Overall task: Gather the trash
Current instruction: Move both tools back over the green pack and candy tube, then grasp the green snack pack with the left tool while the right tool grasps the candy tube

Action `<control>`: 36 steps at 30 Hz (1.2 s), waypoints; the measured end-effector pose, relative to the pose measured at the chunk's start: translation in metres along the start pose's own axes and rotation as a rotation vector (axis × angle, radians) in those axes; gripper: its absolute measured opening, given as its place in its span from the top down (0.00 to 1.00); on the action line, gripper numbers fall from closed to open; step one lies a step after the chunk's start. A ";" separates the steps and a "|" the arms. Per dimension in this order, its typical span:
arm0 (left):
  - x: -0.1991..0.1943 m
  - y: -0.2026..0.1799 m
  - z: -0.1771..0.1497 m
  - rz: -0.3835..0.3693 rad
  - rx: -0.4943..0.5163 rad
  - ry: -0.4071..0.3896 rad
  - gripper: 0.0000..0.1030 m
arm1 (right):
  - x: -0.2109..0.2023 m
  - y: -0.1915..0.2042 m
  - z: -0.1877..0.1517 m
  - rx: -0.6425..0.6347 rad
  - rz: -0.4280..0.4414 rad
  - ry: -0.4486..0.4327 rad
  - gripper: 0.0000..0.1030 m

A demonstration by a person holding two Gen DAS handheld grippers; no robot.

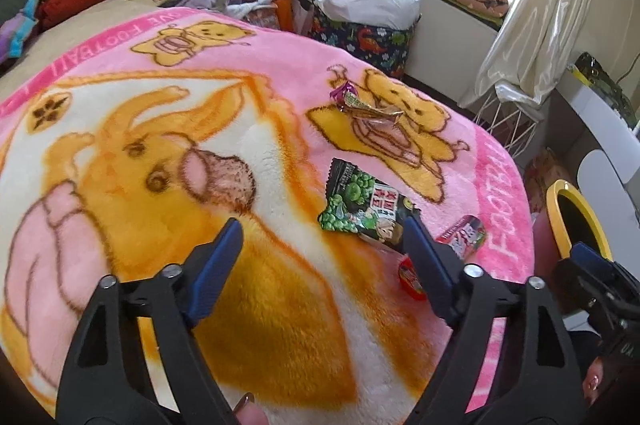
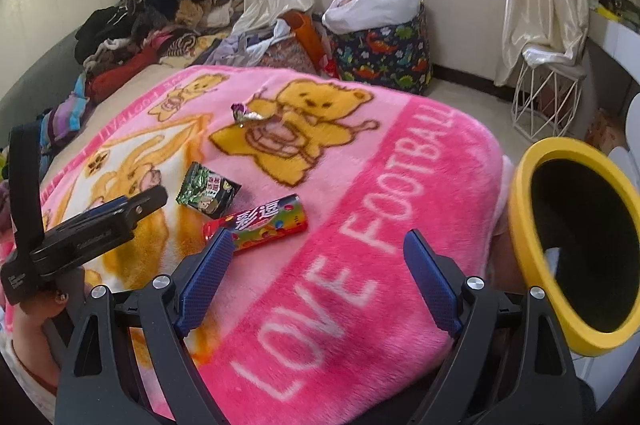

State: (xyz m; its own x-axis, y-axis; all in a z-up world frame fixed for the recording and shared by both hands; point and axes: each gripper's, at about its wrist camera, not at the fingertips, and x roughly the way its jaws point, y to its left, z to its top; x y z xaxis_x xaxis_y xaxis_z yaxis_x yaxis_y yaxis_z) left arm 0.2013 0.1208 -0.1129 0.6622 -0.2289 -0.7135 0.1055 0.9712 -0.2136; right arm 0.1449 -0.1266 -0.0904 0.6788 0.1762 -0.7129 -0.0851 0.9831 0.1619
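Left gripper [image 1: 320,245] fingers gape above blanket [image 1: 260,345]; green wrapper [image 1: 360,211] just beyond.

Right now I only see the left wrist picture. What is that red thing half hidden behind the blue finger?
Observer: The right wrist view shows it whole. It is a red candy tube lying on the pink blanket, next to the green snack packet.
Operator: And the yellow ring at my right edge?
Observer: It looks like the rim of a bin, dark inside, its mouth turned toward the camera at the blanket's edge.
Operator: Is the other gripper holding anything?
Observer: No. The right gripper is open above the blanket, with nothing between its fingers.
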 end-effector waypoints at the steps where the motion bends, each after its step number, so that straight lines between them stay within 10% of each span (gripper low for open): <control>1: 0.005 0.003 0.002 -0.026 -0.012 0.012 0.35 | 0.004 0.000 0.000 0.009 0.004 0.009 0.18; 24: 0.062 0.006 0.017 -0.107 0.033 0.129 0.45 | 0.100 -0.006 0.009 0.294 0.175 0.206 0.42; 36: 0.064 0.000 0.015 -0.104 0.037 0.134 0.50 | 0.073 -0.030 0.013 0.321 0.250 0.140 0.60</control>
State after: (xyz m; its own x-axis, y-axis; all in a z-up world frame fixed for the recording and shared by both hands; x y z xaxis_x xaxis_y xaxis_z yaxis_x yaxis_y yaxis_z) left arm 0.2546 0.1067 -0.1483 0.5417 -0.3327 -0.7720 0.1972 0.9430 -0.2680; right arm 0.2059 -0.1440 -0.1385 0.5587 0.4341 -0.7067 0.0120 0.8478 0.5302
